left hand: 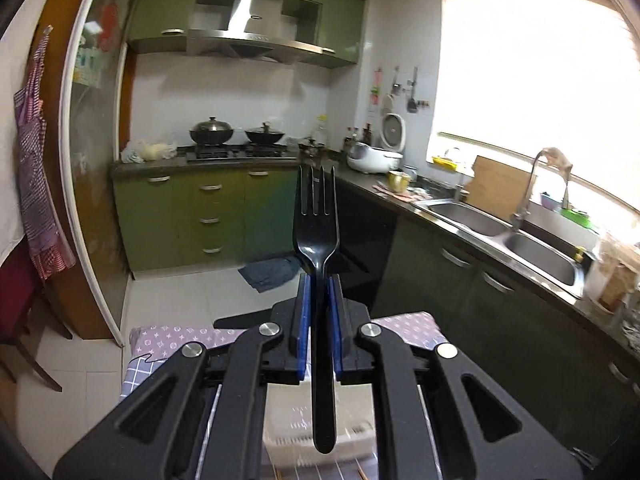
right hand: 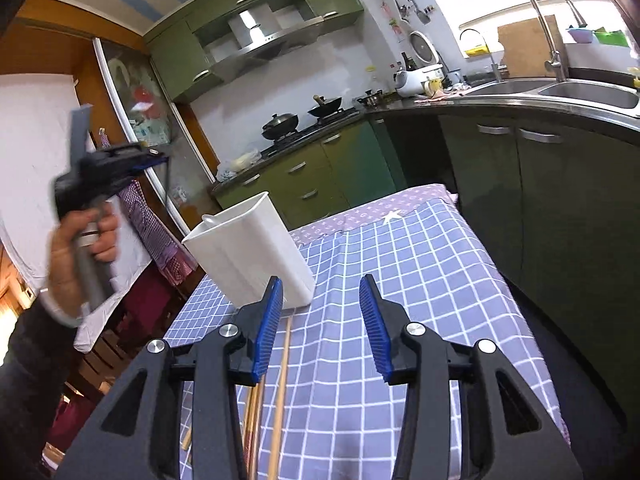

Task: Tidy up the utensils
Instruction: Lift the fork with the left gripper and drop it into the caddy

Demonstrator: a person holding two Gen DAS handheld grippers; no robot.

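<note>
Between the blue pads of the left gripper [left hand: 318, 280], at the centre of the left wrist view, stands a black plastic fork [left hand: 317, 236]. It is clamped by its neck, tines pointing up and away, handle running back toward the bottom of the frame. Below the handle, at the bottom centre, part of a white container [left hand: 288, 416] shows through the gripper frame, resting on the checked cloth [left hand: 138, 372].

Seen from the right wrist view, the left gripper [right hand: 154, 157] is raised at the left edge of the frame, held in a hand [right hand: 86, 248], above and to the left of the white container [right hand: 250, 248]. That container stands upright on the cloth-covered surface [right hand: 420, 264] at centre left; what is inside it cannot be seen. The right gripper [right hand: 320, 300] is spread wide with nothing between its pads, low over the cloth. Wooden chopsticks [right hand: 280, 384] lie on the cloth beneath its left finger, in the lower centre, just in front of the container.
</note>
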